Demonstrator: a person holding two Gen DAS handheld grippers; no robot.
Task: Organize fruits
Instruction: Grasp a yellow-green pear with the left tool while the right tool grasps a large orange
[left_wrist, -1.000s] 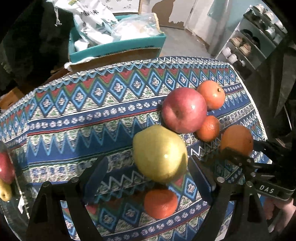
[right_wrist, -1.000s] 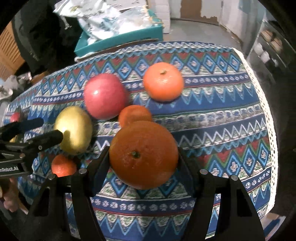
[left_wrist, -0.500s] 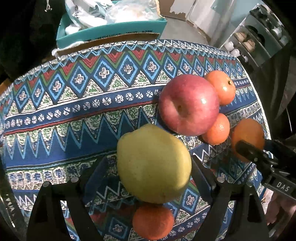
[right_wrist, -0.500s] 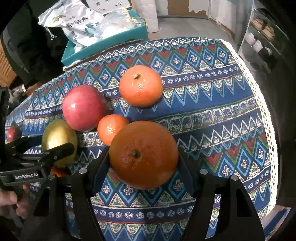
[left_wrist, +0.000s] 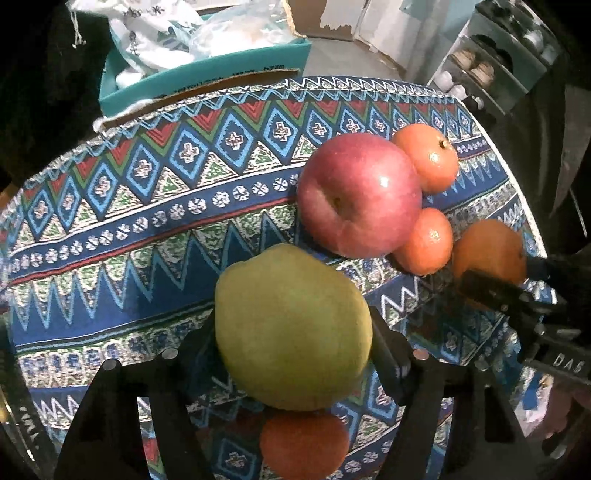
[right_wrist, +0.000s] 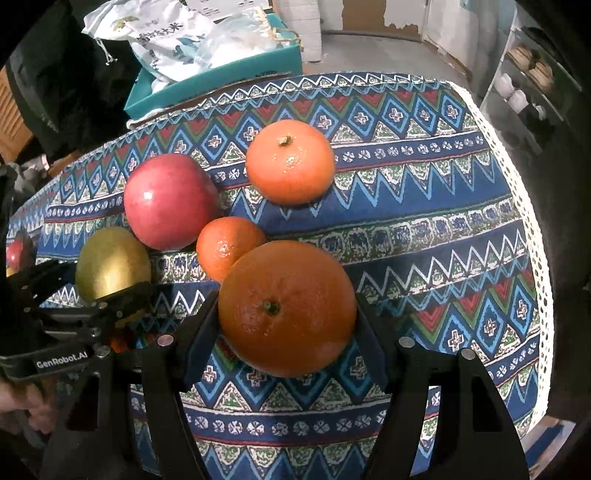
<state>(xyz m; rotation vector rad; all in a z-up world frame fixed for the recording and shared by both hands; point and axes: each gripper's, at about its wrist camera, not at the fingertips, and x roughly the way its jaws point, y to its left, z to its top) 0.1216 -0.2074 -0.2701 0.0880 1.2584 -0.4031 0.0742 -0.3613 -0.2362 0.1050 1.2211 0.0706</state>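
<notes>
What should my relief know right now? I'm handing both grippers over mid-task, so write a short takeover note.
Left gripper: jaws have just been closing around the yellow-green pear; both pads touch it.
Right gripper: shut on the big orange.
On the patterned cloth: red apple, large tangerine, small tangerine, and another small one under the pear.
Done: two fruits gripped. Left: placing them and the four loose fruits; no destination visible.
</notes>
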